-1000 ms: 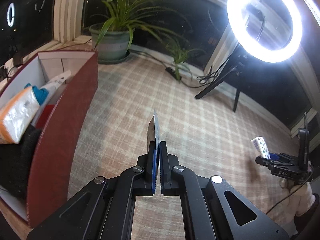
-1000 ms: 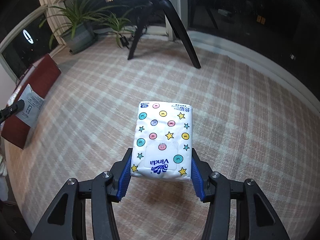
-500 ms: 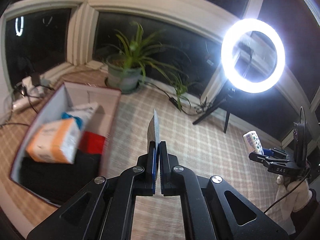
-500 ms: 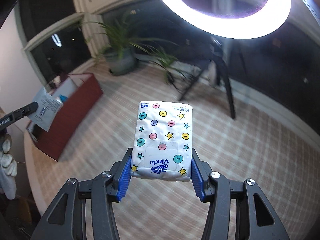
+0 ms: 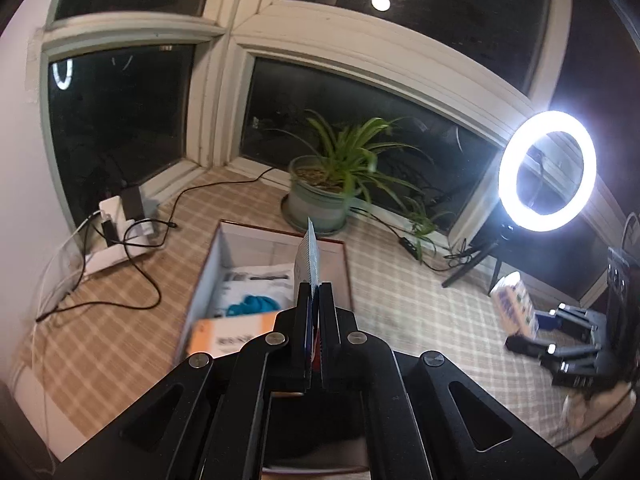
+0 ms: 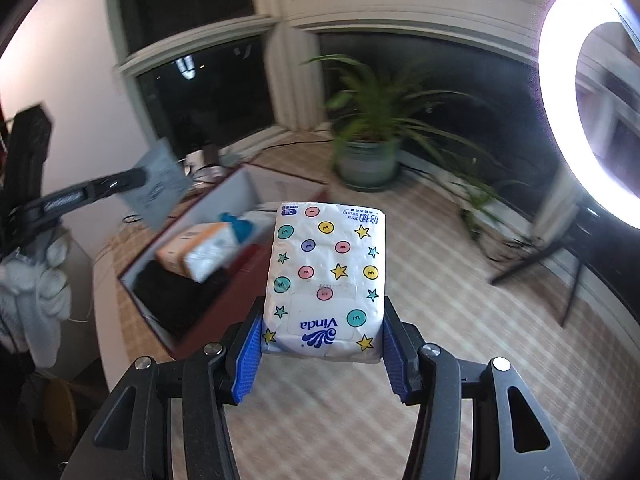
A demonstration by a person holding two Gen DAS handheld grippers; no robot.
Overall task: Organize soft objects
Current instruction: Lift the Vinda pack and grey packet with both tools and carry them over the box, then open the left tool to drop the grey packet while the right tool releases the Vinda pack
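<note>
My left gripper is shut on a thin flat grey packet, seen edge-on, held above the open red box. In the right wrist view that packet shows broadside at the left gripper's tip. My right gripper is shut on a white Vinda tissue pack with coloured dots and stars, in the air to the right of the box. The box holds an orange-and-white tissue pack, a blue item, a white bag and black cloth.
A potted plant stands behind the box by the window. A ring light on a tripod is at the right. Cables and a white charger lie on the checked mat at the left. A gloved hand holds the left gripper.
Both grippers rose and swung toward the box, each keeping its grip. The left now hangs over the box opening; the box and plant came into the right wrist view.
</note>
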